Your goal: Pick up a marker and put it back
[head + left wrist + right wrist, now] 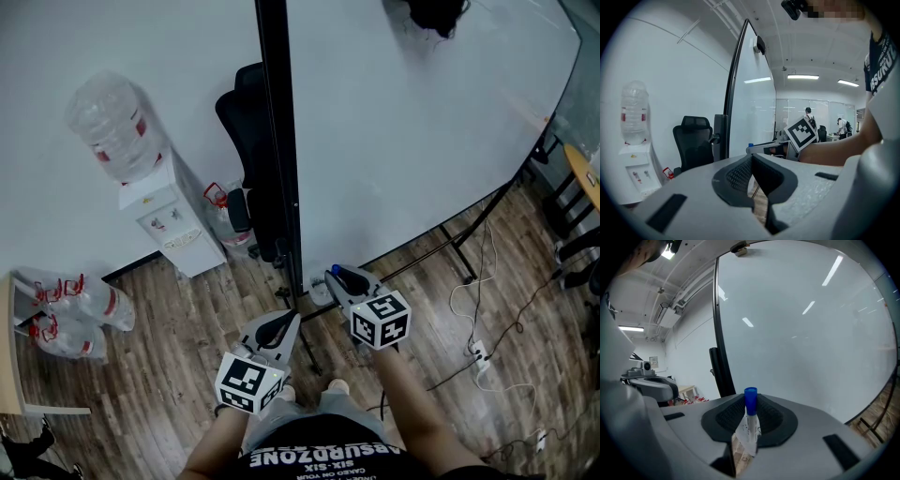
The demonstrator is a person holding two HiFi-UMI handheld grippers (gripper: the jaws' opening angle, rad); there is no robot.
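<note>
A marker (750, 422) with a white body and a blue cap stands upright between the pads of my right gripper (750, 404), which is shut on it. In the head view that gripper (341, 279) is held just in front of the lower edge of the big whiteboard (422, 141), and the blue cap (337, 273) shows at its tip. My left gripper (292, 320) hangs lower and to the left, near the board's black edge post (278, 141). In the left gripper view its jaws (752, 160) meet at the tips with nothing between them.
A water dispenser (164, 220) with a bottle on top stands at the left wall. A black office chair (246, 122) is behind the board's post. Spare water bottles (75, 314) lie on the wooden floor. Cables and a power strip (480, 354) lie at the right.
</note>
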